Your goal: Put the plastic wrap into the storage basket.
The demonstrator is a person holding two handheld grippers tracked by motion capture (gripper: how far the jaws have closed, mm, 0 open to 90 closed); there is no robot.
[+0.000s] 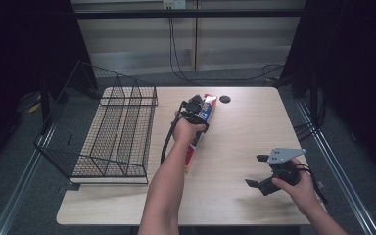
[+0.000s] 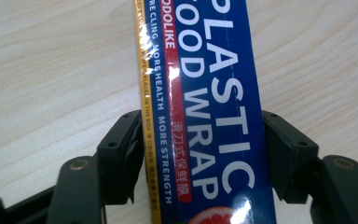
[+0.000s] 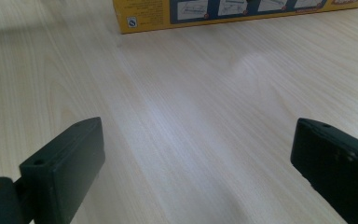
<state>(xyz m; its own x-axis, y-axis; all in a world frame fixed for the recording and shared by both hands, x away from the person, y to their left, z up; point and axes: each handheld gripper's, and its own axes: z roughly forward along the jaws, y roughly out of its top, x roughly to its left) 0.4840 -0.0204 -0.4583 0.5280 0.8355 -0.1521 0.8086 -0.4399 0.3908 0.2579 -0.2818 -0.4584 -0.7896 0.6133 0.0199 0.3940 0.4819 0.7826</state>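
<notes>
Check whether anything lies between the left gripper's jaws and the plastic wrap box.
Nothing visible does. The left gripper straddles the plastic wrap box lying flat on the table, its pads right against the box's long sides.

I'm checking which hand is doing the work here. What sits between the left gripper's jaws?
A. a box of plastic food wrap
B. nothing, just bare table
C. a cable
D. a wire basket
A: in the left gripper view the blue box of plastic food wrap lies between the left gripper's two jaws, flat on the table.

High view overhead, 2 gripper views close, sharing box (image 1: 201,128)
</notes>
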